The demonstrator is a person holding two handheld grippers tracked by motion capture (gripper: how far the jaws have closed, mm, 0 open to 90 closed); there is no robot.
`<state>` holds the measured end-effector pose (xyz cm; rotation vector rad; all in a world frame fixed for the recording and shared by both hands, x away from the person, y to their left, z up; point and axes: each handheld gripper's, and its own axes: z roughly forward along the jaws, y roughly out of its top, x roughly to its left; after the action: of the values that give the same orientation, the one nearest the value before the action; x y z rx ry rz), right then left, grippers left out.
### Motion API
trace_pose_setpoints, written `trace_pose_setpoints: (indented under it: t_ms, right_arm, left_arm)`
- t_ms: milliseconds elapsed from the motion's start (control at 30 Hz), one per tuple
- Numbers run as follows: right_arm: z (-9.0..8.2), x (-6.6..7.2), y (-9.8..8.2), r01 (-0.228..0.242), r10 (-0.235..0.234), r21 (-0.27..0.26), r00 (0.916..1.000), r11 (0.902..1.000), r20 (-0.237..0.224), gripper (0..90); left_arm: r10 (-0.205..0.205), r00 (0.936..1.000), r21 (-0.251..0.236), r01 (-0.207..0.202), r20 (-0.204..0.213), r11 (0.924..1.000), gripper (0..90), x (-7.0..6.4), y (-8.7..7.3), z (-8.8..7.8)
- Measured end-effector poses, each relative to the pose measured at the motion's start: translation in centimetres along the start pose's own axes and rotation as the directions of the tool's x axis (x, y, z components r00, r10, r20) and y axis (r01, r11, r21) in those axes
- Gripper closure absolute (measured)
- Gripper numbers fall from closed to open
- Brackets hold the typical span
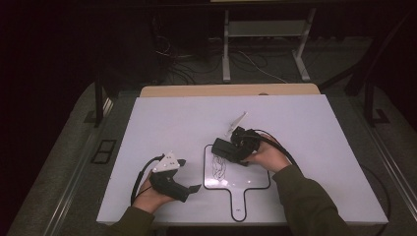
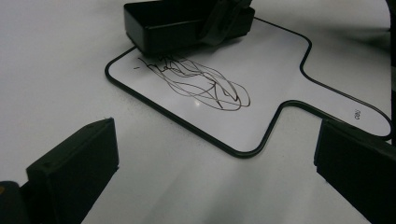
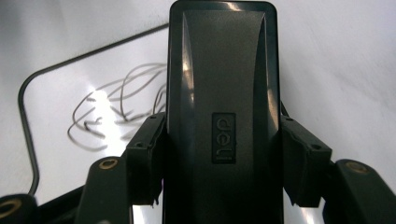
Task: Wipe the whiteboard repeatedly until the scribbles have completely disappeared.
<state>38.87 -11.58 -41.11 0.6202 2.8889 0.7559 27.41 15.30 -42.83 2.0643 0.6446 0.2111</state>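
My right gripper (image 1: pixel 227 149) clamps a black eraser (image 3: pixel 223 112) between its jaws, held on the scribbles (image 2: pixel 201 84) at the top of the small whiteboard (image 1: pixel 251 169). My left gripper (image 1: pixel 189 174) rests open on the table (image 1: pixel 305 147), just left of the board.

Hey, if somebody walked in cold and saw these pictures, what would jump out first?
Probably the black eraser clamped in the right gripper, sitting on the far edge of a small handled whiteboard near the table's middle. Next, the dark scribble on that board beside the eraser. The left gripper rests open on the table, left of the board.
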Motion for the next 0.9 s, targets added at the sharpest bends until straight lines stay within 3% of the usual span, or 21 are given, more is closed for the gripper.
trace_pose_setpoints:
  t_ms: [400,900]
  right_arm:
    - [1.7,0.0,2.0,0.016,-0.016,0.03,0.9998,0.9994,-0.014,38.4]
    - [2.6,0.0,2.4,0.056,-0.056,0.053,0.9984,0.997,-0.003,37.6]
  left_arm:
    - [0.005,1.0,-0.001,-0.005,0.002,1.0,0.0,0.0,0.1,-0.1]
    - [0.003,1.0,-0.004,-0.003,0.004,1.0,0.0,-0.1,0.1,-0.1]
